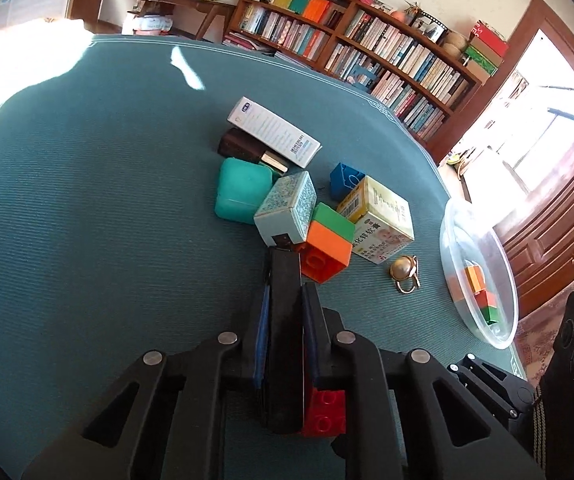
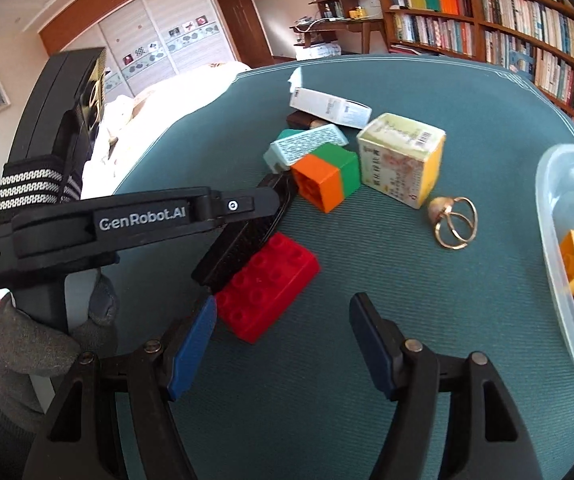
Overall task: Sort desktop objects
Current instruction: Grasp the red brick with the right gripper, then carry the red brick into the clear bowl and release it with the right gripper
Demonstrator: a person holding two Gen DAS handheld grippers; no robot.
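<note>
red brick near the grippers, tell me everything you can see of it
The red brick is a glossy plastic building block, a flat rectangle with two rows of round studs on top. It lies flat, studs up, on the teal tablecloth, turned diagonally in the right wrist view. The left gripper, closed, rests against its upper left edge. The open right gripper sits just before it, with the blue pad close to its corner. Nothing is stacked on it.

red brick (image 2: 267,285), orange-and-green block (image 2: 326,176), teal ribbed tablecloth (image 2: 367,360).
</note>
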